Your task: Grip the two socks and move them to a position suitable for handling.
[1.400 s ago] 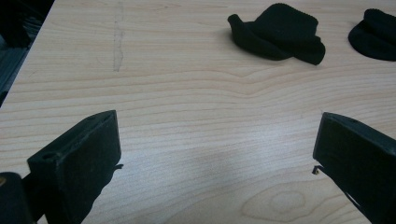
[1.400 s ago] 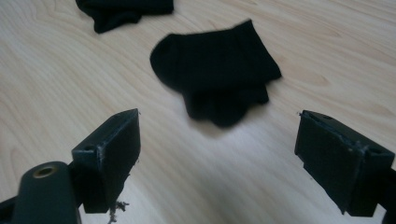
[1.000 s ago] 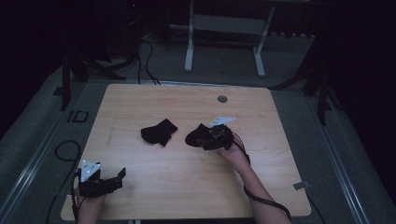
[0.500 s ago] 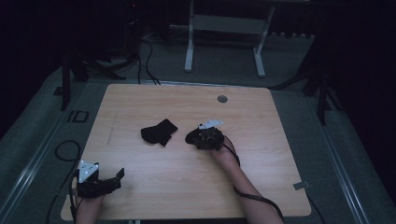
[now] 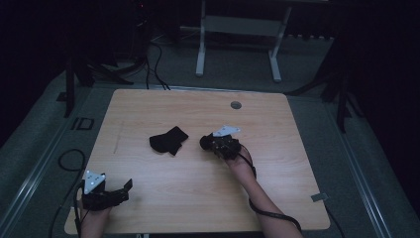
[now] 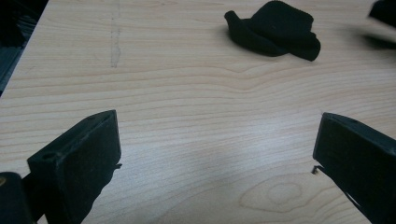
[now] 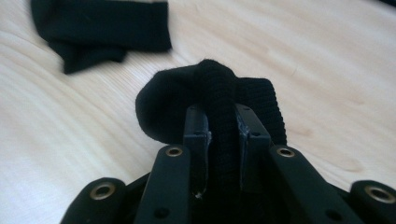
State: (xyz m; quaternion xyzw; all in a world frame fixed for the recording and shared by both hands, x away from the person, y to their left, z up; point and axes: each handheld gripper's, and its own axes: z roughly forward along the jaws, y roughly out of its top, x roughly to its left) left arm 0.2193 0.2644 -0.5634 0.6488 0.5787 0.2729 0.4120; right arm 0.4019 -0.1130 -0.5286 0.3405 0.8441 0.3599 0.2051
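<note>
At the counter's (image 5: 277,198) near left corner the left tool (image 5: 125,190) is held wide apart over bare wood. Farther in, a black sock (image 7: 212,93) is pinched between the right tool (image 7: 223,122), whose jaws have just been closing; a second black sock (image 5: 168,140) lies beyond, near mid-counter.

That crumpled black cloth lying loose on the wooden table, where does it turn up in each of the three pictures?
High view: the loose crumpled black cloth lies mid-table, left of the right gripper.
Left gripper view: top, right of centre.
Right gripper view: top left, beyond the pinched black knit piece.
Shared landmark: the light wooden table.
</note>
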